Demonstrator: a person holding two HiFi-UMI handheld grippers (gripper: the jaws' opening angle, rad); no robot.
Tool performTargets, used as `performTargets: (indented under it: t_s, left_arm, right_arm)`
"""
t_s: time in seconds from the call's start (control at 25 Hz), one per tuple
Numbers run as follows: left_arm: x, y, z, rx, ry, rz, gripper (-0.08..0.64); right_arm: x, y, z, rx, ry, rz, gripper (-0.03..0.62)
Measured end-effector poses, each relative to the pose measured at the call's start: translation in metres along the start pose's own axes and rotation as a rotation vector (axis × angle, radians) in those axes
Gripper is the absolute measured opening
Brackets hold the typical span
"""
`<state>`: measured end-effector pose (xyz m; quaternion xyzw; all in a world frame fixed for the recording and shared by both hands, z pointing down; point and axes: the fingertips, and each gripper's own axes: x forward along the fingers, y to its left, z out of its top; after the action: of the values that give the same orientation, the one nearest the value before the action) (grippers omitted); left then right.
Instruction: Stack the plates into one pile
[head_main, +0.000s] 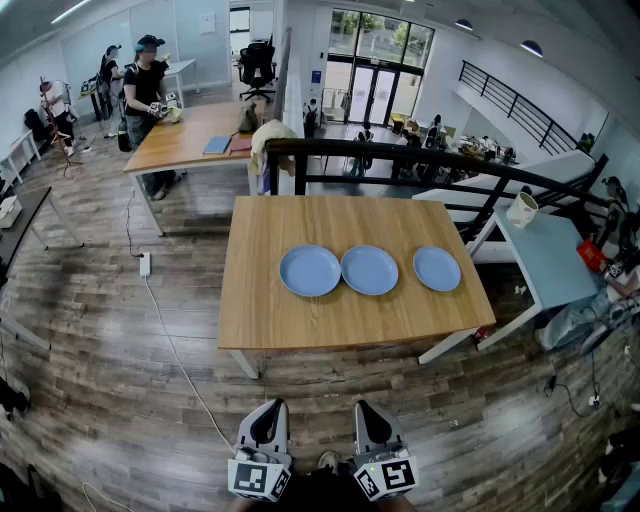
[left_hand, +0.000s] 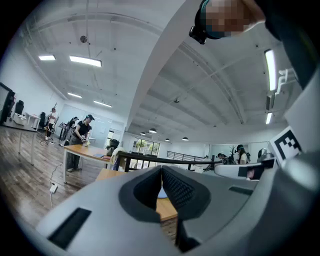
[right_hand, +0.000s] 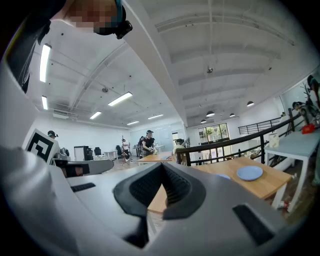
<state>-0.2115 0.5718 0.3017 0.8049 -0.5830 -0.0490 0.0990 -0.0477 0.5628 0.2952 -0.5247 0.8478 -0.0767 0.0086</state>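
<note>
Three blue plates lie in a row on the wooden table (head_main: 300, 325): a left plate (head_main: 310, 271), a middle plate (head_main: 369, 270) and a smaller right plate (head_main: 437, 268). None touches another. Both grippers are held low and level, well short of the table's near edge. My left gripper (head_main: 269, 408) (left_hand: 162, 169) is shut with nothing in it; a sliver of one plate (left_hand: 161, 192) shows behind its jaws. My right gripper (head_main: 366, 408) (right_hand: 162, 166) is likewise shut and empty. In the right gripper view the right plate (right_hand: 249, 172) lies on the table, off to the right.
A dark railing (head_main: 420, 160) runs behind the table. A light blue table (head_main: 550, 260) with a white cup (head_main: 522, 209) stands at the right. Further back is another wooden table (head_main: 190, 135) with a person (head_main: 145, 85) at it. A cable and power strip (head_main: 145, 264) lie on the floor at the left.
</note>
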Motion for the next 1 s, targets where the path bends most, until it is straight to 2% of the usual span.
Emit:
performTargets:
  t_s: [0.44,0.64,1.0]
  left_arm:
    - [0.001,0.0,-0.004,-0.013,-0.008,0.0,0.025]
    - [-0.002,0.004,-0.005,-0.015,-0.011,-0.006,0.025]
    - [-0.009,0.026,0.002,-0.022,0.0,-0.009,0.025]
  right_arm:
    - [0.001,-0.001,-0.002,-0.009,0.003,0.01,0.031]
    - [0.003,0.002,-0.001,0.029,0.001,0.01,0.031]
    - [0.013,0.023,-0.003,0.021,0.001,-0.009,0.031]
